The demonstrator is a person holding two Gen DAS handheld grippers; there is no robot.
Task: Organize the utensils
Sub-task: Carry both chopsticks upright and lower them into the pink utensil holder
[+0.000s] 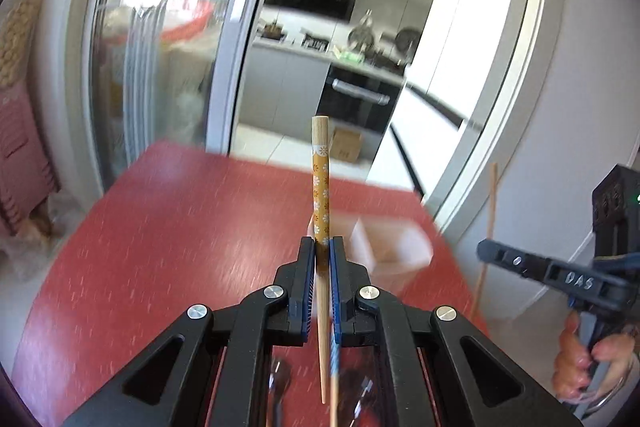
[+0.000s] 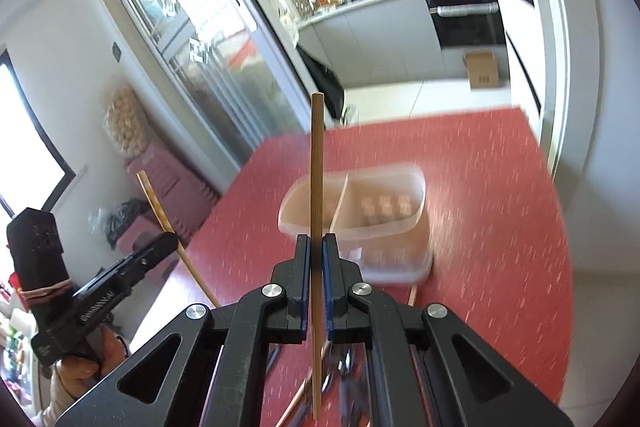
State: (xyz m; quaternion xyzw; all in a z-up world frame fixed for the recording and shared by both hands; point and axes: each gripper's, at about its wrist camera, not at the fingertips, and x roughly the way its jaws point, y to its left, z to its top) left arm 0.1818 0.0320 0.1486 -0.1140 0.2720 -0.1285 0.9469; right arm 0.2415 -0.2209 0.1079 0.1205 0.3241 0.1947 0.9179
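Here, one patterned chopstick, orange with small white flowers and a bare wooden top, clamped upright between the blue pads of the left tongs, thick end up, thin tip pointing down past the black frame. Raised above the red table, touching nothing but the pads. In the right view, seen as a slanted stick beside the same tongs, gripped by a hand low on the left.

Likewise, one plain wooden chopstick, straight and thin, pinched upright in the right tongs, jaws closed tight on it, top end well above the pads, bottom end below the frame. From the left view, visible as a pale stick at the right edge, next to the right tongs and the hand squeezing the handle.

Beyond the plain chopstick, on the table: a translucent container with a divider, blurred, contents unclear. Same container smeared in the left view, just right of the patterned chopstick.

Below both frames, loose utensils on the table, dark and blurred, kinds hard to tell.

Farther back: a glass sliding door, a kitchen with an oven, a cardboard box on the floor, pink stools at the left.
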